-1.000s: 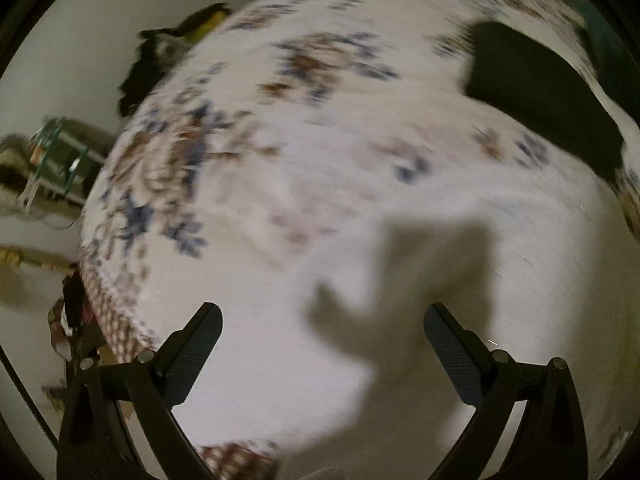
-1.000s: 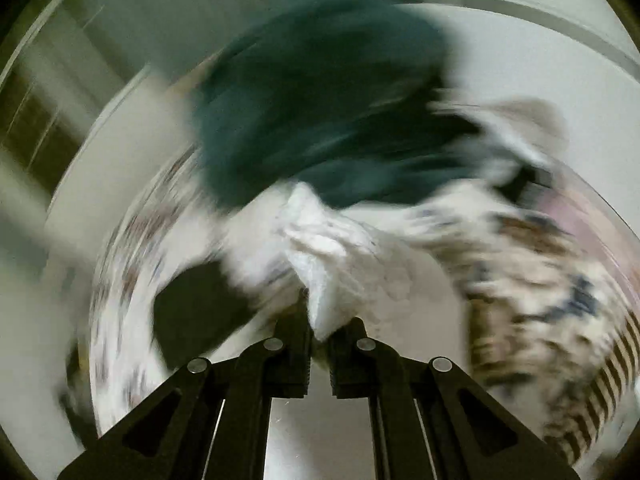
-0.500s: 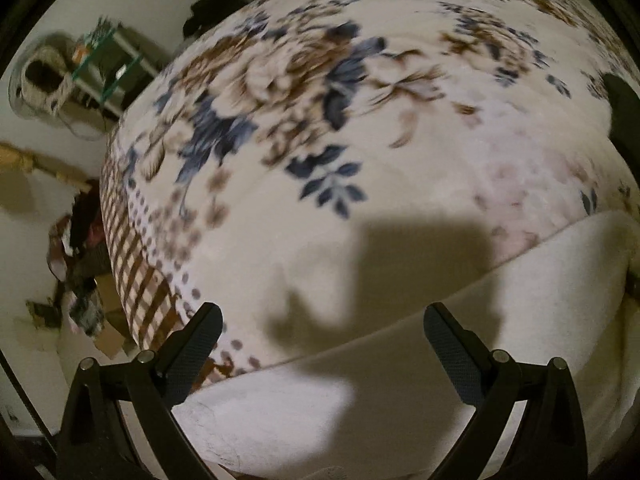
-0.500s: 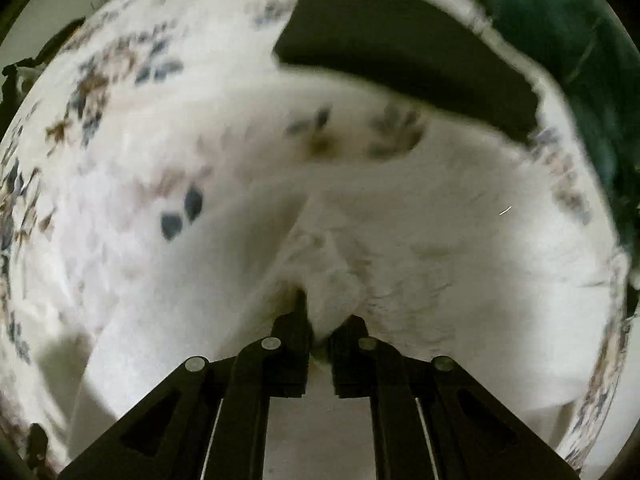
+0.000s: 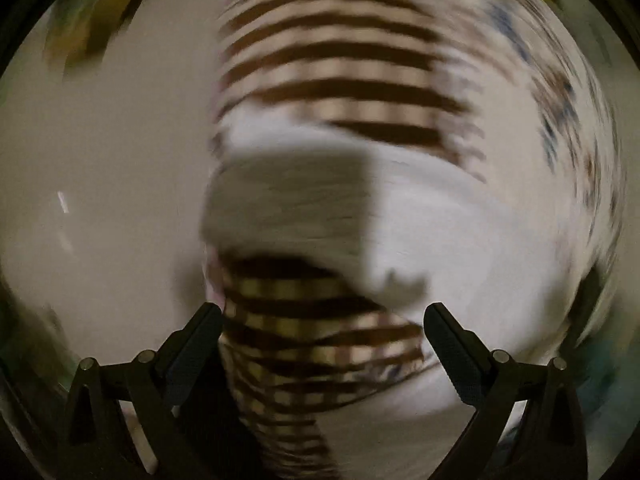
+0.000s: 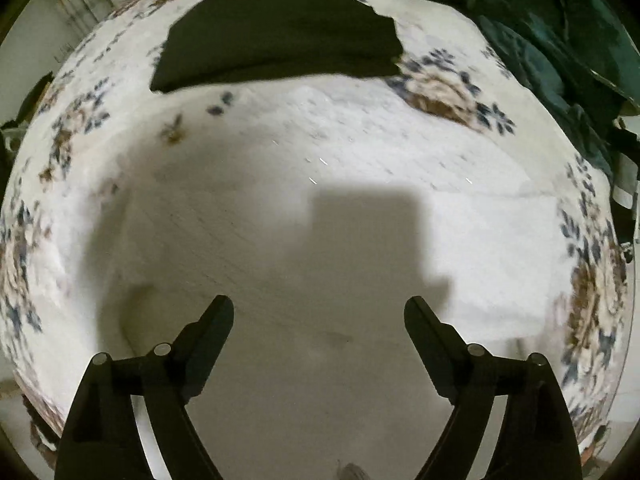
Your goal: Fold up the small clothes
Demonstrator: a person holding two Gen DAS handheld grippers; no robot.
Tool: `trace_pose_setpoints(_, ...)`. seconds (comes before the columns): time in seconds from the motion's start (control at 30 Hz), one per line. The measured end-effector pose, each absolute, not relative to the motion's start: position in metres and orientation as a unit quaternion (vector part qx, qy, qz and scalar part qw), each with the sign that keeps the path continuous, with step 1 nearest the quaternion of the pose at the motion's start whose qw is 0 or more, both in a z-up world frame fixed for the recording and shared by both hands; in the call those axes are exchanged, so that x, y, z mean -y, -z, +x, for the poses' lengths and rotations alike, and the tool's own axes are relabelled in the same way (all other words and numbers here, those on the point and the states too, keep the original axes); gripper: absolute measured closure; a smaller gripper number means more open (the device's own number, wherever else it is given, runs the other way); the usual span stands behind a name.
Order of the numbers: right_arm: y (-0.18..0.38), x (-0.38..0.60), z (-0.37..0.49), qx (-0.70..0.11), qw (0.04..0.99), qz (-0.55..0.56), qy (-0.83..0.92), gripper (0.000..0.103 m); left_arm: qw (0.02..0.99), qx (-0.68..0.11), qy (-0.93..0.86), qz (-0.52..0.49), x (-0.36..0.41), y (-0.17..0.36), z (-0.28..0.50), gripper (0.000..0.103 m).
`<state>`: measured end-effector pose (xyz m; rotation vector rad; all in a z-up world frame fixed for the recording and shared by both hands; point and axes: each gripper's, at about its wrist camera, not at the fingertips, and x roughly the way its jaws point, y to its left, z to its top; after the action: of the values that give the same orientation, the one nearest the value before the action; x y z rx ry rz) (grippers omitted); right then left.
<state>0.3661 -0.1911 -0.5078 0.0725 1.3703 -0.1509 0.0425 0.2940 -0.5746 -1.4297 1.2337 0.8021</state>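
The right gripper has its two black fingers spread wide, with nothing between them. It hangs over a white garment that lies spread flat on a floral blanket. The blanket is cream with blue and brown flowers. A blocky shadow of the gripper falls across the white cloth just ahead of the fingers. Whether the fingertips touch the cloth cannot be told.

Farther off on the same blanket lies a black garment, folded into a flat oblong. It is well apart from the white one. At the upper right edge of the right wrist view sits a heap of dark green fabric, bunched and creased.

The left gripper is also spread wide and holds nothing. Its view is heavily smeared by motion. Between and ahead of its fingers is the blanket's border of brown and cream stripes, hanging over an edge. A pale stretch of white cloth crosses it, partly in shadow. To the left is a plain beige surface, too blurred to name.

No containers appear, and no writing or labels can be read.
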Motion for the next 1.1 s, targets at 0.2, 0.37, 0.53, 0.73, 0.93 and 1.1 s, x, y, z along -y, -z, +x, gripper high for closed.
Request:
trace_pose_setpoints(0.2, 0.522, 0.192, 0.345, -0.65, 0.758, 0.001, 0.054, 0.014, 0.495, -0.392, -0.355, -0.689, -0.32, 0.624, 0.029, 0.008)
trace_pose_setpoints(0.37, 0.525, 0.184, 0.338, -0.651, 0.757, -0.028, 0.054, 0.014, 0.494, -0.383, -0.414, -0.661, -0.335, 0.614, 0.046, 0.078)
trace_pose_setpoints(0.53, 0.526, 0.177, 0.339, -0.642, 0.756, -0.086, 0.095, 0.014, 0.547, -0.385, -0.458, -0.586, -0.337, 0.554, 0.06, 0.094)
trace_pose_setpoints(0.73, 0.526, 0.172, 0.35, -0.644, 0.752, -0.108, 0.092, 0.014, 0.671, -0.409, -0.443, -0.432, -0.324, 0.475, 0.103, 0.095)
trace_pose_setpoints(0.93, 0.518, 0.193, 0.358, -0.646, 0.758, -0.042, 0.079, 0.014, 0.799, -0.423, -0.322, -0.281, -0.249, 0.396, 0.198, 0.095)
trace_pose_setpoints(1.1, 0.511, 0.256, 0.346, -0.651, 0.752, 0.047, 0.098, 0.014, 0.871, -0.431, -0.141, -0.188, -0.11, 0.363, 0.311, 0.095)
